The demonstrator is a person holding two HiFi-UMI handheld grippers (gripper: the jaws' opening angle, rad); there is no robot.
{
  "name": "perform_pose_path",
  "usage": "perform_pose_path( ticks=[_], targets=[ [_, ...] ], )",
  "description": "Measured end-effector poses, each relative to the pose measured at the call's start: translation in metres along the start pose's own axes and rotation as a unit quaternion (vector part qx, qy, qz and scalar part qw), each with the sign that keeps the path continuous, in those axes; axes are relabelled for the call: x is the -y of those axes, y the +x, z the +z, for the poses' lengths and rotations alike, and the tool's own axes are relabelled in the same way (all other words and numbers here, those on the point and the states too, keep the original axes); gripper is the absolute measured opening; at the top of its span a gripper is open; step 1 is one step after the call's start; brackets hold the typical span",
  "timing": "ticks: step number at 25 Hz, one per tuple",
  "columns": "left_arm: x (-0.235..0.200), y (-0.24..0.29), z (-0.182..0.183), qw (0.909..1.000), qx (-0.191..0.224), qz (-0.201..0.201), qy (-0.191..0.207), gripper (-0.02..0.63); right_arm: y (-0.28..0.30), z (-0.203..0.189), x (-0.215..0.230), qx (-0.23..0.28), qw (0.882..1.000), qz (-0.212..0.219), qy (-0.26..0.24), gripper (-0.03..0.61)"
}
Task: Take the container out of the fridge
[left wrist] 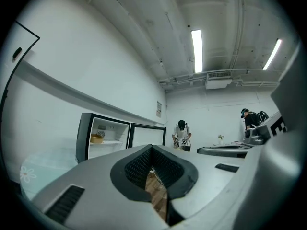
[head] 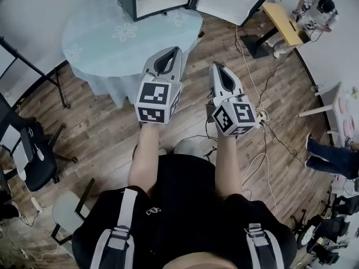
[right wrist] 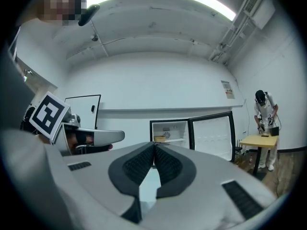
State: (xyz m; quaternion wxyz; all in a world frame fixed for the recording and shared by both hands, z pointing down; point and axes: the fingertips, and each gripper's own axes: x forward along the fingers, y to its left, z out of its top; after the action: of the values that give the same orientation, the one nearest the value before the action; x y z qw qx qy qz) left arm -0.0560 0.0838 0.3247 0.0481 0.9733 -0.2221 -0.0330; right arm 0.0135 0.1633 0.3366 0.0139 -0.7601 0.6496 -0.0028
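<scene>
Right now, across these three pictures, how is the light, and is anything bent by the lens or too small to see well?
Head view: the light is even and the shadows soft, and the floor boards curve near the edges. Left gripper view: the ceiling lamps glare white, and the container in the fridge is tiny and soft. Right gripper view: strong fisheye bending with dark corners.

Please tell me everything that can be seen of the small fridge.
The fridge is a small box with a black frame and a white inside. Its door, white on the inner face, stands wide open on the right of the picture. A shelf inside carries a tan, bowl-like container. The fridge seems to stand at the far edge of the round table, which has a pale blue cloth.
</scene>
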Motion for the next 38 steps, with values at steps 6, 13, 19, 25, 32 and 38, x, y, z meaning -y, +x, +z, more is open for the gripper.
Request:
perform_pose_path(
  ticks=[6,13,19,25,32,38],
  targets=[
    [-0.007,0.024,0.009,0.9999,0.015,-0.006,-0.001,0.0,0.028,0.003,0.004,0.003,1.0,0.018,-0.006,0.006],
    [-0.038,0.082,0.008,0.9995,0.018,0.025,0.011,0.0,0.092,0.006,0.055,0.017,0.999,0.046,0.022,0.006],
    [-0.094,0.151,-0.012,0.9957,-0.015,0.091,0.004,0.002,0.189,-0.009,0.079,0.005,0.994,0.099,0.044,0.006],
    [-0.112,0.243,-0.042,0.9924,-0.072,0.099,0.009,0.001,0.272,-0.027,0.14,-0.015,0.988,0.112,0.108,0.006],
    [-0.132,0.308,-0.002,0.9892,-0.049,0.132,0.042,0.001,0.34,0.024,0.181,0.056,0.976,0.138,0.159,0.006],
    [-0.164,0.319,0.036,0.9741,0.028,0.222,0.031,0.0,0.371,0.038,0.196,0.074,0.972,0.156,0.159,0.006]
  ],
)
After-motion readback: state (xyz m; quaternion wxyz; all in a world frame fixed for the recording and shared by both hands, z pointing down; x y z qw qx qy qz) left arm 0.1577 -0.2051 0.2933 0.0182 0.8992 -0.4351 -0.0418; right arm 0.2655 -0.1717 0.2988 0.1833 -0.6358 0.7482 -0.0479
